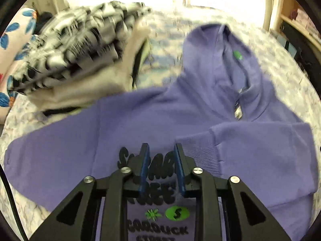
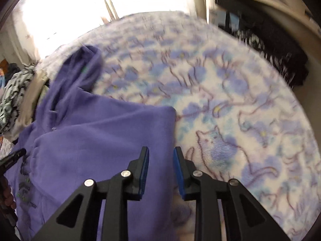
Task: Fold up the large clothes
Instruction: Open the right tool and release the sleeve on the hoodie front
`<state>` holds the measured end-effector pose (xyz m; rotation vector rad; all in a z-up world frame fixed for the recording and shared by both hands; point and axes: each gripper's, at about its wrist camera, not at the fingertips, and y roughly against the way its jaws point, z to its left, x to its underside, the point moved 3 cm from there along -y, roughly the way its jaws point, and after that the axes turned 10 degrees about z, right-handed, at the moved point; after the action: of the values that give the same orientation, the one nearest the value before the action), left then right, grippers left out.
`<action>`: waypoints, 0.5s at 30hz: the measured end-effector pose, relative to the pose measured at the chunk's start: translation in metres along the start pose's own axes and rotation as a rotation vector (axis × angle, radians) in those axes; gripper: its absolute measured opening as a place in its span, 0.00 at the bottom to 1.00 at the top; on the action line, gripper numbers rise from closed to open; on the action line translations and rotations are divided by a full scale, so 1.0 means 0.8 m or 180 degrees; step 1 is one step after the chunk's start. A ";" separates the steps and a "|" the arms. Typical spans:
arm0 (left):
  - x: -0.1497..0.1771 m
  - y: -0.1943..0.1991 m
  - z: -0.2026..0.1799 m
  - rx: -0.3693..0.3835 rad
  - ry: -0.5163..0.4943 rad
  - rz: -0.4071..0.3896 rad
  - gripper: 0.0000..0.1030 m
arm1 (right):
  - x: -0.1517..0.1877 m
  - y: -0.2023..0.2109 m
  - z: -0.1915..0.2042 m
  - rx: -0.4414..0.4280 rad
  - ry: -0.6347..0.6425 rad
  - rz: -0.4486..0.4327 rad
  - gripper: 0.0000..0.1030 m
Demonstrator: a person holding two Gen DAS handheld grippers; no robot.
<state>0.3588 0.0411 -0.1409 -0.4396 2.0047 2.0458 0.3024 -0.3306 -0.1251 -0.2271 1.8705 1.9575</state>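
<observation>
Hoodie (image 1: 140, 124): purple, front up on the cat-print blanket (image 2: 230, 110), hood far end, one sleeve folded across.
Handling: soft, limp, probably weighty; pinch cuff (image 1: 198, 156) or hem.
Left gripper (image 1: 161, 150): parted, empty, over print.
Right gripper (image 2: 161, 153): parted, empty, hoodie's folded edge.

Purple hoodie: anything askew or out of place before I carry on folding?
Nothing damaged. The purple hoodie is half folded: one sleeve lies across the chest, the other still spread. A pile of other clothes rests against its shoulder. Both the left claw and right claw are open.
</observation>
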 end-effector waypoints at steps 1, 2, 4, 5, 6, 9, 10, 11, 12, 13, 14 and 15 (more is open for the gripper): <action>0.002 0.009 -0.006 0.0086 -0.0018 -0.0035 0.22 | 0.006 0.011 0.011 -0.0070 0.0043 -0.0022 0.25; 0.005 0.016 -0.014 0.0190 -0.0032 -0.0049 0.22 | 0.011 0.015 0.019 -0.0158 0.0067 -0.0010 0.25; 0.012 0.022 -0.033 0.0408 -0.0080 -0.0021 0.22 | 0.029 0.018 0.050 -0.0387 0.0160 0.0099 0.25; 0.017 0.022 -0.046 0.0497 -0.0118 0.0017 0.22 | 0.036 0.016 0.064 -0.0456 0.0196 0.0141 0.25; 0.022 0.021 -0.056 0.0556 -0.0153 0.0049 0.22 | 0.044 0.013 0.083 -0.0526 0.0270 0.0193 0.25; 0.043 0.000 -0.092 0.0655 -0.0275 0.0222 0.22 | 0.062 -0.003 0.127 -0.0596 0.0455 0.0266 0.25; 0.048 -0.007 -0.098 0.0645 -0.0296 0.0276 0.22 | 0.069 -0.009 0.135 -0.0556 0.0492 0.0294 0.25; 0.054 -0.016 -0.103 0.0612 -0.0315 0.0348 0.23 | 0.074 -0.016 0.139 -0.0514 0.0499 0.0321 0.25; 0.061 -0.025 -0.104 0.0548 -0.0326 0.0348 0.23 | 0.079 -0.022 0.137 -0.0457 0.0492 0.0340 0.25; 0.063 -0.027 -0.102 0.0566 -0.0343 0.0291 0.23 | 0.083 -0.026 0.129 -0.0336 0.0474 0.0349 0.25; 0.063 -0.027 -0.100 0.0596 -0.0350 0.0265 0.25 | 0.085 -0.028 0.121 -0.0257 0.0465 0.0344 0.31; 0.063 -0.027 -0.097 0.0650 -0.0343 0.0264 0.25 | 0.086 -0.028 0.108 -0.0341 0.0449 0.0336 0.33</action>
<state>0.3236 -0.0373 -0.1809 -0.2047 2.1694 1.8411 0.2641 -0.2323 -0.1661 -0.3117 1.9010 2.1670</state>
